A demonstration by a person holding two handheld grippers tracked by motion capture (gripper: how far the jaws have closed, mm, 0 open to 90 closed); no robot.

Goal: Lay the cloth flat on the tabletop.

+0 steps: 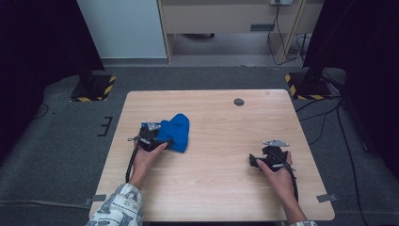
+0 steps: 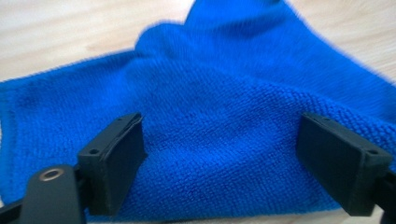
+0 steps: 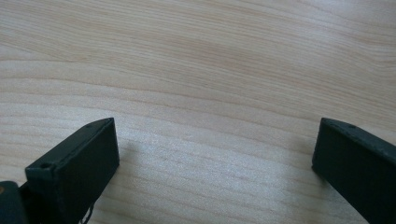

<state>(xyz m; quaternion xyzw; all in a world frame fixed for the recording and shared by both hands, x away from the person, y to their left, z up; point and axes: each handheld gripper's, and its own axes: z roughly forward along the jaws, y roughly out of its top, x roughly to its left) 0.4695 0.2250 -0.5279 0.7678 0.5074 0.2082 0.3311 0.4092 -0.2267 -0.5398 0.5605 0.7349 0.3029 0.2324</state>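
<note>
Near the bottom of the high view, the right gripper (image 1: 256,161) rests at lower right over bare table (image 1: 221,188), jaws spread wide and empty, with open wood on every side. At centre left, the left gripper (image 1: 162,140) sits at the near edge of the crumpled blue cloth (image 1: 176,131); its jaws stand wide, straddling the cloth without pinching it. Beyond the cloth, clear wood runs to the far table edge, where a small dark round spot (image 1: 239,101) lies at upper right.

The high view looks forward and down over the whole counter (image 1: 216,183); each gripper view skims it closely (sharing its wood grain).
</note>
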